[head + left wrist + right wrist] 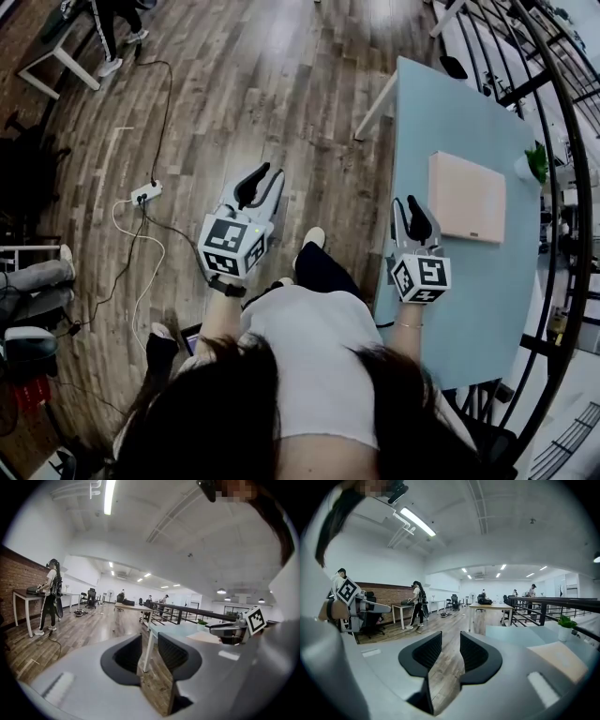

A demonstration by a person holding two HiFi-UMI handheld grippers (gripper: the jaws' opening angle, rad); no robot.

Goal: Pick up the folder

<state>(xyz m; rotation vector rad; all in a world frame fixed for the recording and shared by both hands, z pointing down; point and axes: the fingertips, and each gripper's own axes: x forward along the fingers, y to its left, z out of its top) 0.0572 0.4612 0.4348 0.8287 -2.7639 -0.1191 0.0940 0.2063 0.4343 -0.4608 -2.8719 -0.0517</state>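
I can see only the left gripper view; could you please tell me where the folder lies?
Observer: The folder lies flat on the table, ahead and to the right of the right gripper, which is not touching it.
Operator: Thank you. Are the right gripper's jaws open?
Observer: Yes, they stand apart, and only floor shows between them.
Operator: And where is my left gripper relative to the table?
Observer: From above, the left gripper is over the floor, off the table's left edge.
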